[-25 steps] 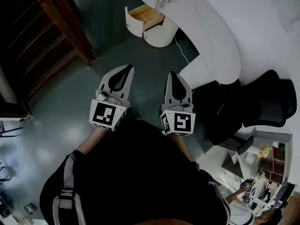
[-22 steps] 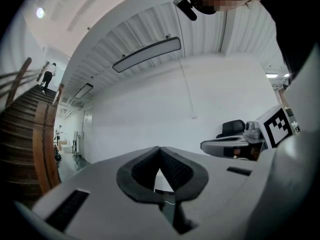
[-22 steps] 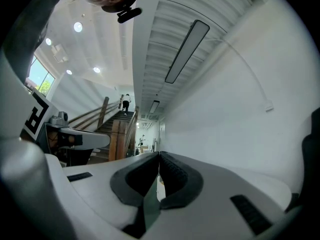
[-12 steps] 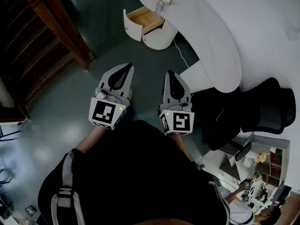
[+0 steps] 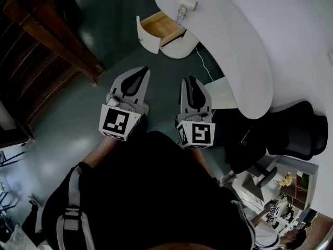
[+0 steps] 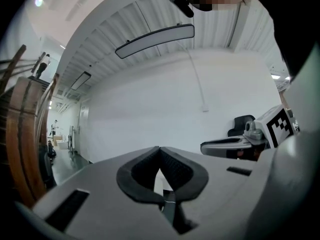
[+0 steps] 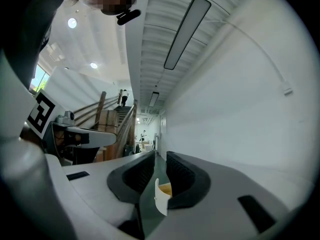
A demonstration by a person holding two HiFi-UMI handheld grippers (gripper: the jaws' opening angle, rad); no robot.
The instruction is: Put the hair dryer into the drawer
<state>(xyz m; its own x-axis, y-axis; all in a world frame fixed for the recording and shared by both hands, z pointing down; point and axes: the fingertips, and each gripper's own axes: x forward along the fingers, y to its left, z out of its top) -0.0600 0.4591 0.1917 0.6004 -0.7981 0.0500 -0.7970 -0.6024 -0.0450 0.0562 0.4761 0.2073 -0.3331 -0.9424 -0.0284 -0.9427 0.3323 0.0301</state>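
Hair dryer (image 5: pixel 183 7) on desk (image 5: pixel 234 51), nr drawer (image 5: pixel 148 35)

Place: an open office hall.
Furniture: curved white desk (image 5: pixel 229 46), black office chair (image 5: pixel 296 129).
Building: wooden staircase (image 5: pixel 47 40), long ceiling lamp (image 6: pixel 155 40).

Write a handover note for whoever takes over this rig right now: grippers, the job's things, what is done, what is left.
Left gripper: shut, empty.
Right gripper: jaws slightly apart, have just been opening, nothing between them.
Hair dryer: on the white desk, just above the drawer.
Drawer: pulled open; the part that shows looks empty.
Done: drawer open.
Left: reach the desk, grasp the hair dryer, place it in the drawer.
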